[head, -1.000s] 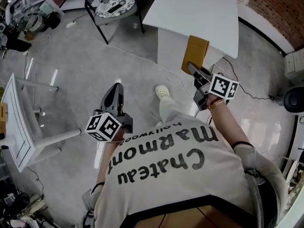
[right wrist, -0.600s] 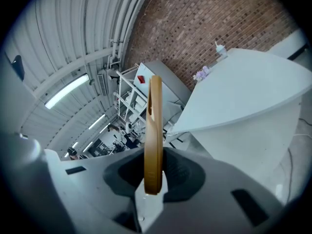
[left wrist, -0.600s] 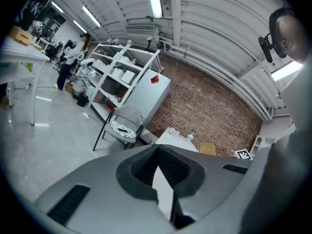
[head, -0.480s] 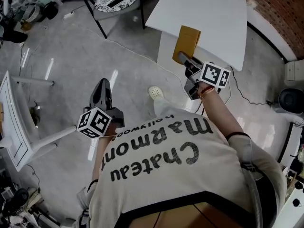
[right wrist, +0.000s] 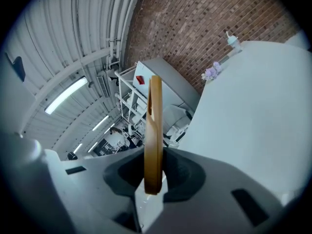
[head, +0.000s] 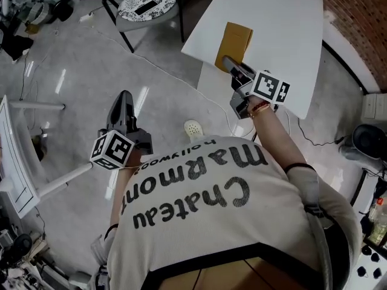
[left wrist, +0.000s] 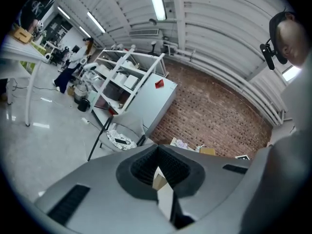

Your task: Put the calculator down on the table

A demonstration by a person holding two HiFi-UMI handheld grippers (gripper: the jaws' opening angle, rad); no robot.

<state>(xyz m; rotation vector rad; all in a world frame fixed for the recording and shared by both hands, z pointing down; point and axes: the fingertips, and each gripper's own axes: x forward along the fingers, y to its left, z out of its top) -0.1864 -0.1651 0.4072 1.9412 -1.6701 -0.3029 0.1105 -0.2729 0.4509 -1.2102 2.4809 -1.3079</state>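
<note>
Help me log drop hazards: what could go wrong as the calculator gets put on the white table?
The right gripper pinches the calculator by one end only, so it might pivot or slip. It hangs close to the table edge, so it could land overhanging and fall to the floor.

This is a workshop-style lab inside an industrial hall. A bare brick wall [left wrist: 214, 116] stands at the far right under a ribbed metal ceiling [left wrist: 219, 28] with strip lights [left wrist: 157, 1]. On the polished grey floor [head: 78, 83] are a white table [head: 272, 17], open white shelving [left wrist: 127, 84] and, far left, cluttered equipment [head: 36, 14].
</note>
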